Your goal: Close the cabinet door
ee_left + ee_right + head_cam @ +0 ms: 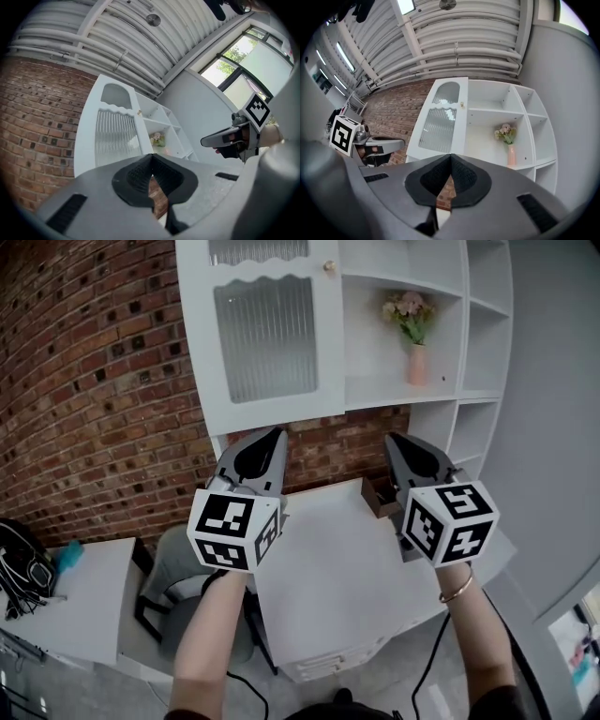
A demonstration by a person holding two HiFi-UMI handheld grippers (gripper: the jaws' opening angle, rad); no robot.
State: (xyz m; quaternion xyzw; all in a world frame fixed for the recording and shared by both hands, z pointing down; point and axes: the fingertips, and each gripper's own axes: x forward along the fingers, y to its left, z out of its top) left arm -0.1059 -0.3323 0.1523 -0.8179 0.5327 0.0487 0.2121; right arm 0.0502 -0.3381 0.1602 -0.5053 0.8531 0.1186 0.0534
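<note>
The cabinet door (270,334) looks flush over the left compartment beside the open shelves (403,324), which would explain why the left gripper (277,433) and right gripper (390,438) hang below it above the worktop (337,559), jaws together and empty.

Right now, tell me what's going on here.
A person holds a two-jaw gripper in each hand over a white desk, facing a white wall cabinet. The left gripper and right gripper both have their jaws together with nothing in them, short of the cabinet. The ribbed-glass cabinet door looks flush with the front, seemingly closed, its knob beside open shelves holding a pink vase of flowers.
</note>
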